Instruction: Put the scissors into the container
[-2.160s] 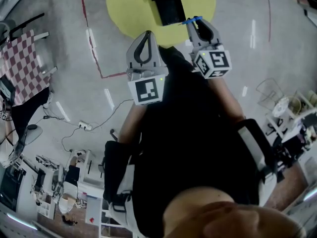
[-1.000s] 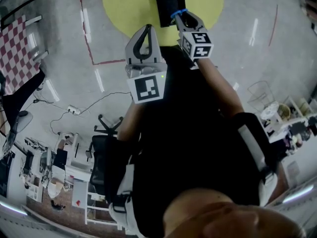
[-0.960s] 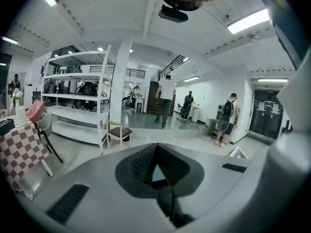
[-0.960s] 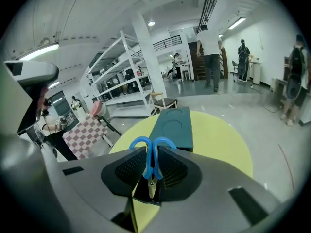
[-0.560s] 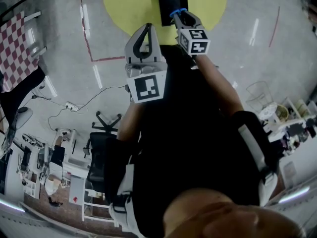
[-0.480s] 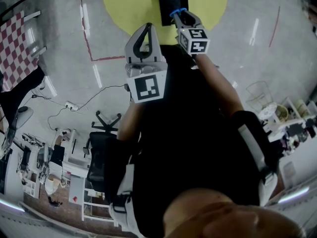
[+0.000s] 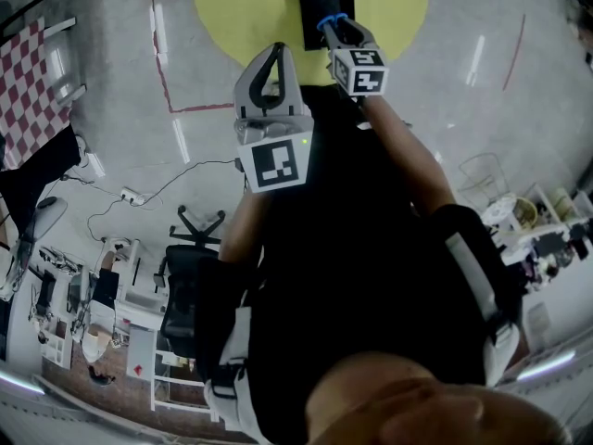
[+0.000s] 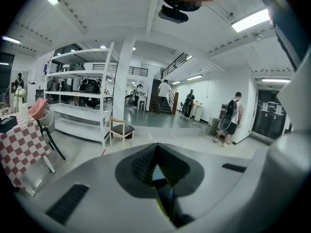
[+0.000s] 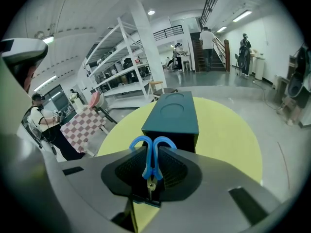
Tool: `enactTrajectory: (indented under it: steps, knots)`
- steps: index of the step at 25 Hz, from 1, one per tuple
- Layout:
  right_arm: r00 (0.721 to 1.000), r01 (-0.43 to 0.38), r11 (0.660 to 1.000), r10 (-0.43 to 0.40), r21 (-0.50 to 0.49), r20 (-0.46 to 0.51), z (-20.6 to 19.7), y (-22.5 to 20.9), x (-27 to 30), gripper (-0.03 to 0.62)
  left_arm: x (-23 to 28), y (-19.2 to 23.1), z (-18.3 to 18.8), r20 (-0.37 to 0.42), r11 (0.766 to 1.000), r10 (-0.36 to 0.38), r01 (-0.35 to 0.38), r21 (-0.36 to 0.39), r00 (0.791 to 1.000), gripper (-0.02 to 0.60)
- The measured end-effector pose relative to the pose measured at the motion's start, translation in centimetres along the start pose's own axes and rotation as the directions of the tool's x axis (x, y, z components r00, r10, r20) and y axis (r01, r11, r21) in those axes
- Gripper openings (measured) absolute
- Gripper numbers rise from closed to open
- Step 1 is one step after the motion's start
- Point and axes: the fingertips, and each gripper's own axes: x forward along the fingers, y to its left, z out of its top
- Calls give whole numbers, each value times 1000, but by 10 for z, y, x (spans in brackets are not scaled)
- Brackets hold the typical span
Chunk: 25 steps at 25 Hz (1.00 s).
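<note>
Right gripper [image 9: 153, 152] clamped on the scissors [image 9: 149, 166], blue handles poking out forward. Just ahead is the teal container [image 9: 171, 113] on the yellow table [image 9: 228, 130], its dark opening facing the gripper. Scissors not in yet, seemingly just short of the opening. Insertion and release remain. Left gripper [image 8: 156, 168] closed, empty.

The scissors [image 9: 147, 162] sit in the right tool [image 9: 152, 153], just before the container [image 9: 172, 113] on, seemingly, a table [image 9: 226, 135].

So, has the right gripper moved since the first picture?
Yes. The right gripper, shut on the scissors, has shifted left until its tips overlap the container.
</note>
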Motion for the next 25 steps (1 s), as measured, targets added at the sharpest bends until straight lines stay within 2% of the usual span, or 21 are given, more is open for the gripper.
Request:
enactTrajectory:
  steps: [25]
  knots:
    - [985, 92, 995, -85, 41, -148, 5, -24, 54, 80, 13, -5, 7, -1, 1000, -6, 6, -9, 1000, -2]
